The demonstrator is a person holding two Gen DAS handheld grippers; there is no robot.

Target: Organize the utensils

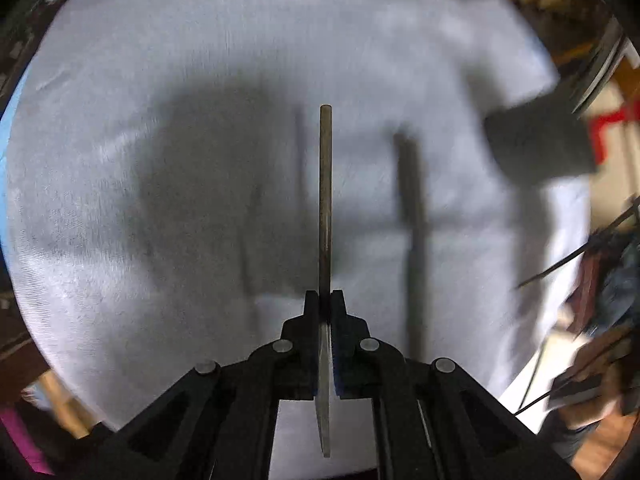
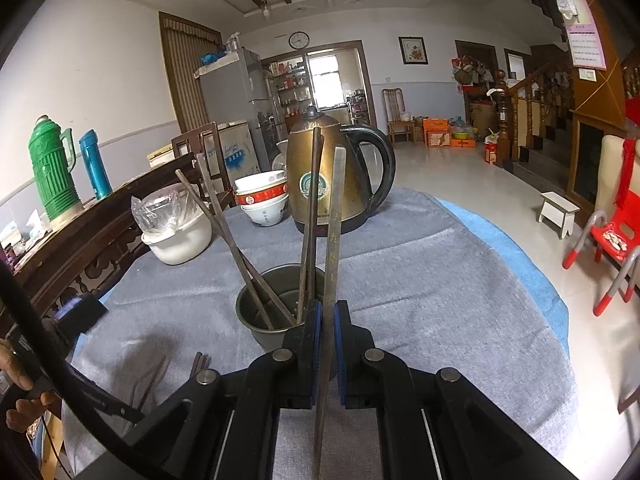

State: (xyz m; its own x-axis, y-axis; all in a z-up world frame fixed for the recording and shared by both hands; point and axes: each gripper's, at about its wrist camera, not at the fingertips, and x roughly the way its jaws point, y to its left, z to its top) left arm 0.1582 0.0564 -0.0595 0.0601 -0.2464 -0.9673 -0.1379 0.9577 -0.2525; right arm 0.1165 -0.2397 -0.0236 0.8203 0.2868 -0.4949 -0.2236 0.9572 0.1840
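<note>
Left claw (image 1: pixel 325 298) is clamping tight on a thin chopstick (image 1: pixel 325 200), pointing it down over the grey-clothed tabletop (image 1: pixel 120 160), blurred here. Right claw (image 2: pixel 325 308) is gripping an engraved chopstick (image 2: pixel 335 220) upright just beside the metal cup (image 2: pixel 256 332), which is holding more chopsticks (image 2: pixel 232 248) before the kettle (image 2: pixel 340 176).

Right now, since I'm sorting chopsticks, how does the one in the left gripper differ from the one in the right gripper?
1. The left gripper's chopstick looks plain and round; the right gripper's chopstick is flat-faced with characters down it.
2. The left one hangs over bare grey cloth; the right one stands just before the metal cup holding other chopsticks.
Shared: both are slim and dark, each clamped between closed pads.
</note>
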